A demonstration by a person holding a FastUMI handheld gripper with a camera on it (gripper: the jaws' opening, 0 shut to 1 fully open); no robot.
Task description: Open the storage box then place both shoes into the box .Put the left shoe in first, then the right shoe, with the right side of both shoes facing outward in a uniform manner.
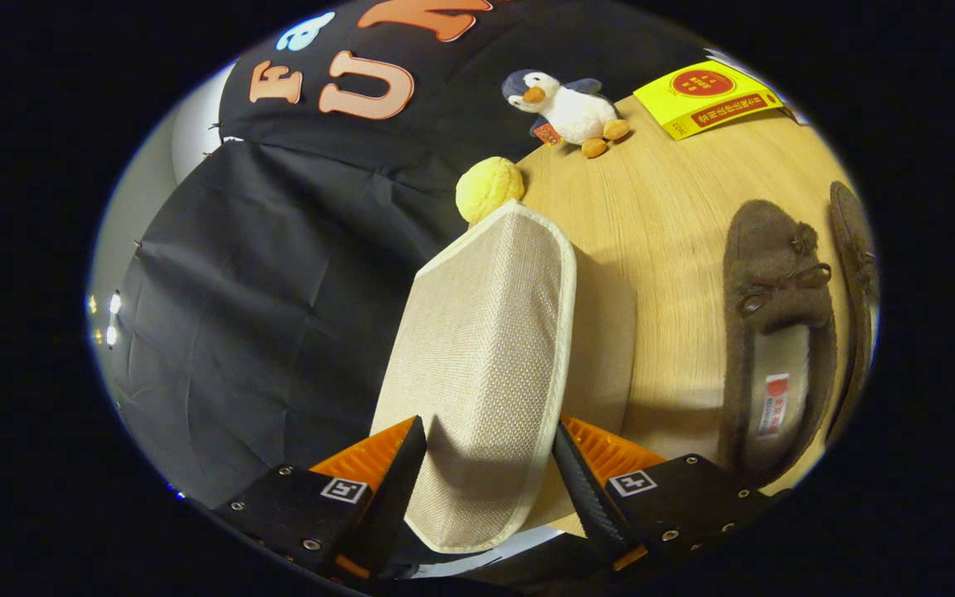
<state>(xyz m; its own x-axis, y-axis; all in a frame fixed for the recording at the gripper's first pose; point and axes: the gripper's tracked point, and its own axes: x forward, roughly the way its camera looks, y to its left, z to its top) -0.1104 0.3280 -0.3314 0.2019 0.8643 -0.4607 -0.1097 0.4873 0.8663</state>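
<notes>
Fingers (pixel 490 473) spread either side of the fabric lid (pixel 486 348), seemingly pinching its edges. Likely light, floppy; best taken by the stitched rim. Brown shoes (pixel 776 332) beyond, rightward.

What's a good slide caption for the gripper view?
Gripper shut on storage box lid, lifting it; brown shoes wait on the table.

Desk (pixel 676 215) we saw was light wood grain, warm-lit. Black cloth wall (pixel 278 315) hung behind it, creased, pinned along its edge. Beyond the cloth we saw a pale wall (pixel 196 124) and small bright lights (pixel 113 319). Clutter at the desk's far end: plush penguin (pixel 564 108), yellow ball (pixel 488 188), yellow packet (pixel 705 95).
</notes>
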